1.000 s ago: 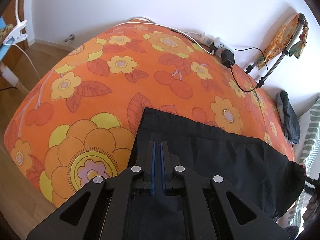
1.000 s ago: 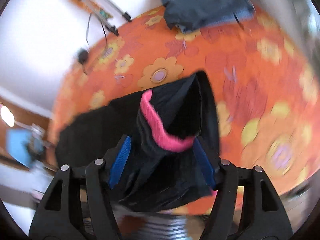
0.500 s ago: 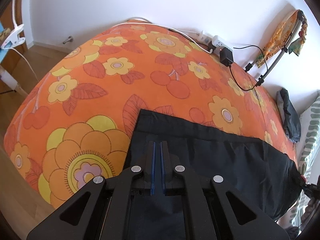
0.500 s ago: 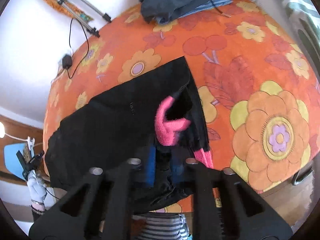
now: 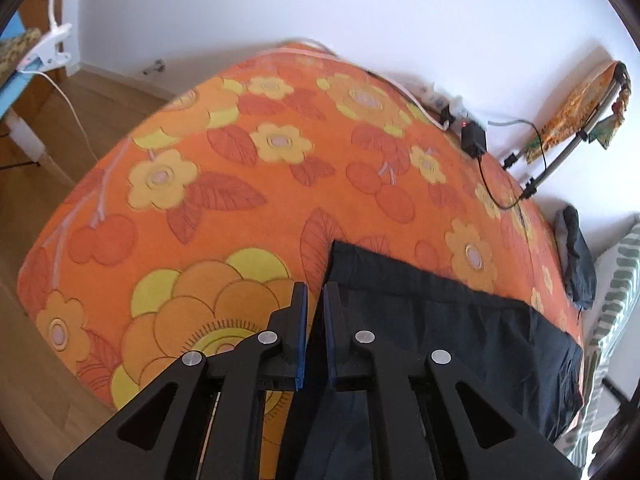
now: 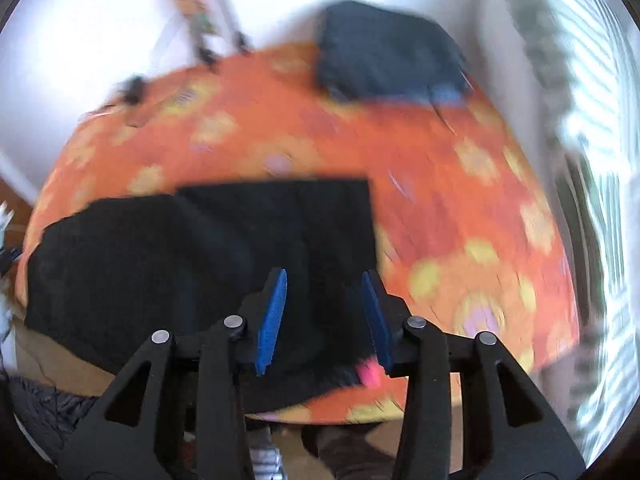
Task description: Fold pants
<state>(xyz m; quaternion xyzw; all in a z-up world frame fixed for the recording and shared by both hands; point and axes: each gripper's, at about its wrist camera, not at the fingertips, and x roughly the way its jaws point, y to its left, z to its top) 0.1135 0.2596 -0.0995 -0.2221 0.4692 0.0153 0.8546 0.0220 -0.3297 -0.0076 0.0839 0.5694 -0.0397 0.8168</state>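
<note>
Black pants (image 5: 432, 320) lie flat on a bed with an orange flowered cover (image 5: 224, 184). In the left wrist view my left gripper (image 5: 315, 298) sits at the pants' left edge, its blue pads a narrow gap apart, with dark cloth showing between them lower down. In the blurred right wrist view the pants (image 6: 208, 248) lie spread out, a pink waistband bit (image 6: 370, 374) showing at the near edge. My right gripper (image 6: 324, 284) is open above the pants' right part and holds nothing.
A power strip and black adapter (image 5: 472, 138) with cables lie at the bed's far edge. A folded dark garment (image 6: 384, 52) lies at the far end of the bed. A tripod with patterned cloth (image 5: 576, 120) leans on the wall. Wooden floor (image 5: 48, 184) lies left.
My right gripper let go of the pink-banded waist end, which now lies flat, and its jaws opened wide. My left gripper shifted left toward the pants' edge and its pads parted slightly.
</note>
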